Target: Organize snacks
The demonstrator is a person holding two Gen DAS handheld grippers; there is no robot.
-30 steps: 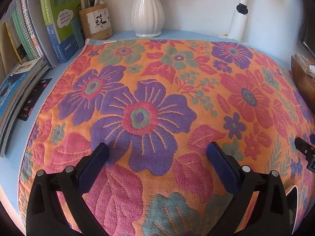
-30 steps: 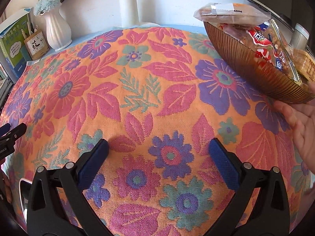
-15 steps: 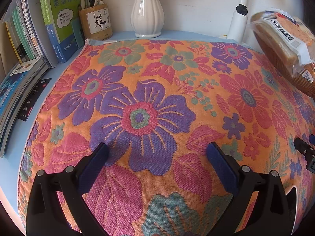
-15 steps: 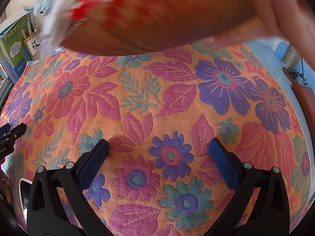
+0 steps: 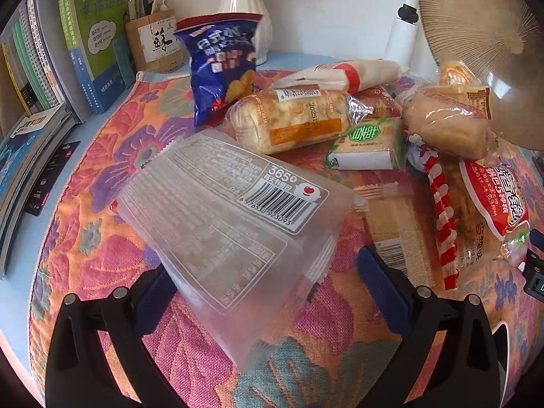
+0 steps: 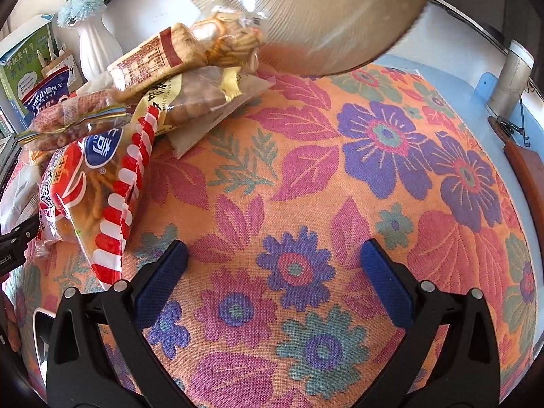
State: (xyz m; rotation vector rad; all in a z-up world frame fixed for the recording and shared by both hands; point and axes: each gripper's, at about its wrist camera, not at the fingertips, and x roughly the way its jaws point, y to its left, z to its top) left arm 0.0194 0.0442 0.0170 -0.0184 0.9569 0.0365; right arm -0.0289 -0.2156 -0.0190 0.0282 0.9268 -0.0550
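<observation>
Several snack packs lie in a heap on the floral cloth. In the left wrist view a clear pack with a barcode lies between the fingers of my open left gripper. Behind it are a blue chip bag, a bread pack, a green-label pack and a red pack. A tipped ribbed bowl hangs at top right. My right gripper is open and empty over the cloth; a red-striped bag lies to its left, the bowl above.
Books, a pen holder and a white vase stand at the back left. A white lamp post is behind the heap. A metal cylinder and a wooden item are at the right table edge.
The bowl has been tipped over the cloth and the snack packs have spilled out onto it. Both grippers have stayed in place and open.
</observation>
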